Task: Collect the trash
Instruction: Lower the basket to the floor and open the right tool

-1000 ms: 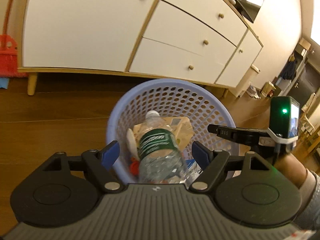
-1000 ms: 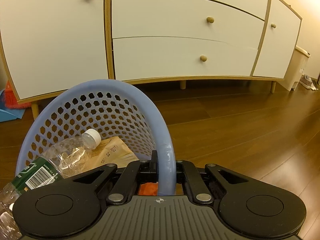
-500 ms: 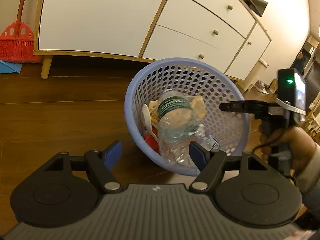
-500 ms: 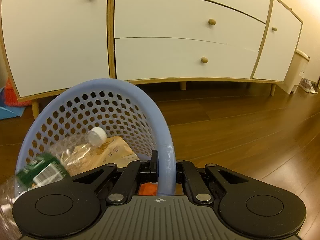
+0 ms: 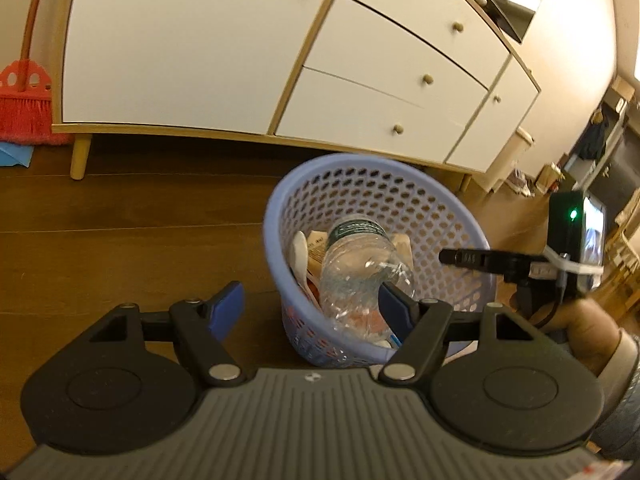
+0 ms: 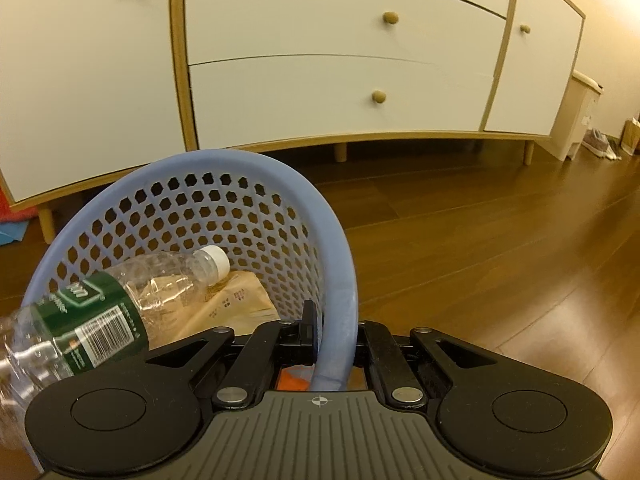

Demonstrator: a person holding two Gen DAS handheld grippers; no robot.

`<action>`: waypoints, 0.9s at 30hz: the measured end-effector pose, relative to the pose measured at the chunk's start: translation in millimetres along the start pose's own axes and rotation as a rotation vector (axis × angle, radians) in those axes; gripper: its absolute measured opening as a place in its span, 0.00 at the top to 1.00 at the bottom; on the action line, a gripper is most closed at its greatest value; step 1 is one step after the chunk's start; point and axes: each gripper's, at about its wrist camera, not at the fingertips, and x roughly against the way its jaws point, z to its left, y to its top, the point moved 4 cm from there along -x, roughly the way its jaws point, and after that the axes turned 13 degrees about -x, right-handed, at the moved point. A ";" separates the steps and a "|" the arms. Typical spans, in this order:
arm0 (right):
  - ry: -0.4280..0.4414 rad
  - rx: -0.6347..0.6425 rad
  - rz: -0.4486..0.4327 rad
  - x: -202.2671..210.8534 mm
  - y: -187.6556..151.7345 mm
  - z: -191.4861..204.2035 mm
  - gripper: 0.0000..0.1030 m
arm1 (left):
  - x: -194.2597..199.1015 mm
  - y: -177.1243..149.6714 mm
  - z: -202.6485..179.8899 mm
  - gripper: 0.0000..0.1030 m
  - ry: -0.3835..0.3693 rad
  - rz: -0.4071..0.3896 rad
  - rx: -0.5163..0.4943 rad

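You are looking at a brown wood floor (image 5: 120,248). A big white cabinet (image 5: 192,52) stands on it on short wooden legs. A red broom (image 5: 24,104) rests by the cabinet's left end, next to something flat and blue (image 5: 14,156) (you can't tell what). A pair of shoes (image 6: 598,142) sits far off.

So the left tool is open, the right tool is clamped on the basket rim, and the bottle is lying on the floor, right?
Not quite. The bottle lies in the basket, not on the floor, as the left wrist view shows. The left tool is open and the right tool grips the rim.
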 end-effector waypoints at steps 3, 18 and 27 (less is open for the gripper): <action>0.002 -0.027 0.009 -6.2 3.8 -7.6 0.99 | 2.4 3.8 0.9 0.32 0.007 -0.010 -0.003; 0.135 -0.040 0.093 -12.9 2.5 -50.9 0.87 | -11.1 -2.2 -14.4 0.12 0.169 0.047 -0.081; 0.187 -0.082 0.017 23.8 14.2 -91.9 0.39 | -36.4 -15.6 -29.1 0.10 0.160 0.128 -0.138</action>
